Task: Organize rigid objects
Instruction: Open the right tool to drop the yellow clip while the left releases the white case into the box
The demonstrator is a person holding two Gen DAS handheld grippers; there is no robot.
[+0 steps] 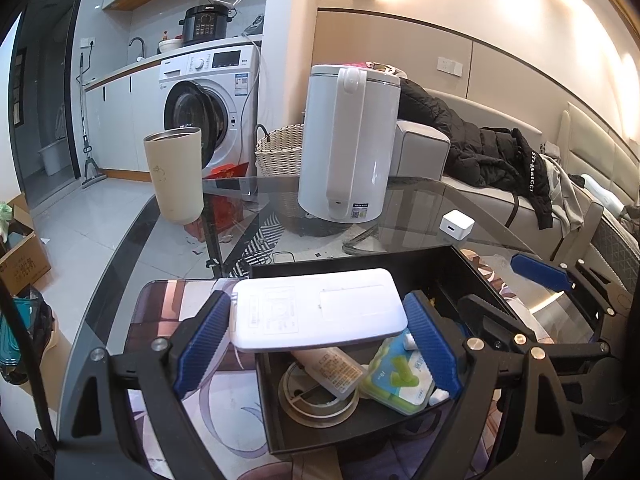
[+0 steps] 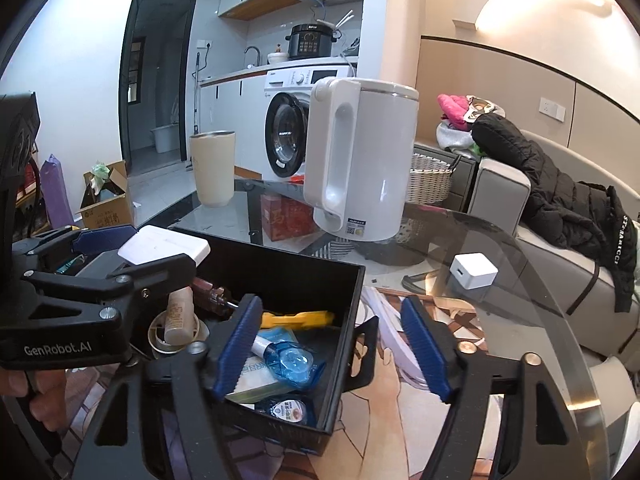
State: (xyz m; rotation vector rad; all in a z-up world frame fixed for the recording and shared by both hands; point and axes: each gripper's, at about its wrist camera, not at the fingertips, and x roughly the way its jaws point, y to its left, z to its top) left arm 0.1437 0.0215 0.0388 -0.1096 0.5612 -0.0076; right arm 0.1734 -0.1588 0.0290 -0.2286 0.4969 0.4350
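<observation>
Indoors, glass table (image 1: 420,200) bears kettle (image 1: 344,148); left fingers (image 1: 204,336) clamp white box (image 1: 316,312), right fingers (image 2: 424,344) apart.

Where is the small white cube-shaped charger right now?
The white cube charger sits alone on the glass table, outside the black box, to the right of the white electric kettle, toward the sofa in both wrist views.
</observation>
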